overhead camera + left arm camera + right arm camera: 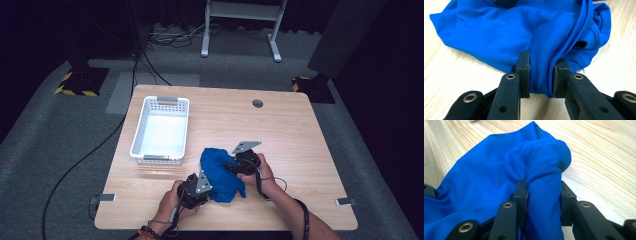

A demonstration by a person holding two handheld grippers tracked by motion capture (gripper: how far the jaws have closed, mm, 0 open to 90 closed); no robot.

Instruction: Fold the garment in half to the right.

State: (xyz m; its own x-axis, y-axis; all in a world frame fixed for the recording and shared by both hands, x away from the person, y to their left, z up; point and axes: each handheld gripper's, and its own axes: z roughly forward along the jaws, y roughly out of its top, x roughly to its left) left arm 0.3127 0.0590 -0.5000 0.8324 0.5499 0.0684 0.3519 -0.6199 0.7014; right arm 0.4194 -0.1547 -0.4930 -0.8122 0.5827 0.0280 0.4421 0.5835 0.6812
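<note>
A crumpled blue cloth (220,172) lies on the wooden table (300,135) near its front edge. My left gripper (206,188) comes at the cloth's near left corner. In the left gripper view, my left gripper (542,59) is shut on a bunched, seamed fold of the cloth (499,32). My right gripper (231,166) reaches in from the cloth's right side. In the right gripper view, my right gripper (543,184) is shut on a thick rolled fold of the cloth (486,170), which bulges up between the jaws.
A white plastic basket (137,132) stands empty on the table's left half, just behind and left of the cloth. A round cable hole (257,103) sits near the far edge. Metal clips (102,198) (345,201) mark the front corners.
</note>
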